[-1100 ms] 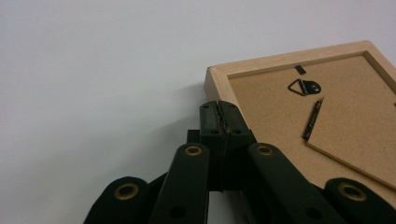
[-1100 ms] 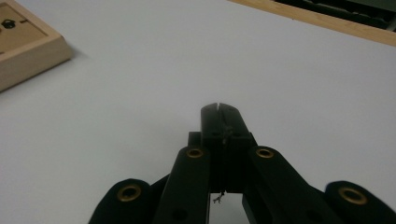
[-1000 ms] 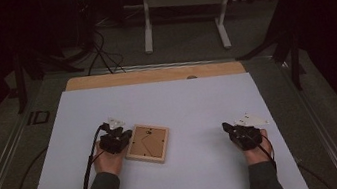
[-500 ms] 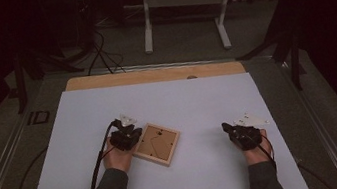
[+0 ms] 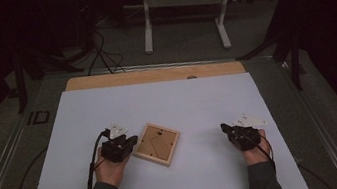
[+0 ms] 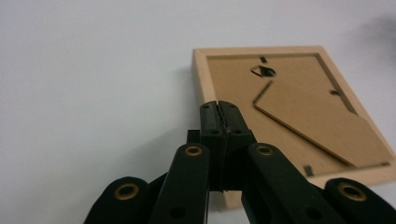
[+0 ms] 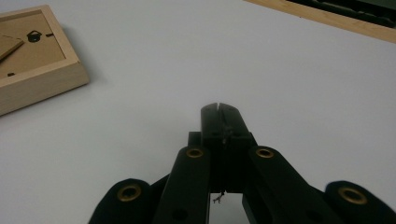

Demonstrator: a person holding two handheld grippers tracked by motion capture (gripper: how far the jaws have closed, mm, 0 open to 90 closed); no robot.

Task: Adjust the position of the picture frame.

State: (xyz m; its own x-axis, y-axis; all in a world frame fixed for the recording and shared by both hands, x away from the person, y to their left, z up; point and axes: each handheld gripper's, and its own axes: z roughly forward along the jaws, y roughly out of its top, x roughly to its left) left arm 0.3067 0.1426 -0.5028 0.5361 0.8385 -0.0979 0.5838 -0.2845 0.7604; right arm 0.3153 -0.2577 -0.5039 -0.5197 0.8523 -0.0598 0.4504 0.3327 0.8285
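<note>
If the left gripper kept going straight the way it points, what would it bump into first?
Most likely the frame. The left gripper, jaws shut, points right at its near wooden edge, with the brown backing just beyond. Whether the tips already touch the edge is hard to tell.

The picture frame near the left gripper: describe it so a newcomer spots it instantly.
On the white table sheet, look just left of centre. The picture frame lies face-down and askew beside the shut left gripper: pale wood rim, brown backboard with a fold-out stand.
</note>
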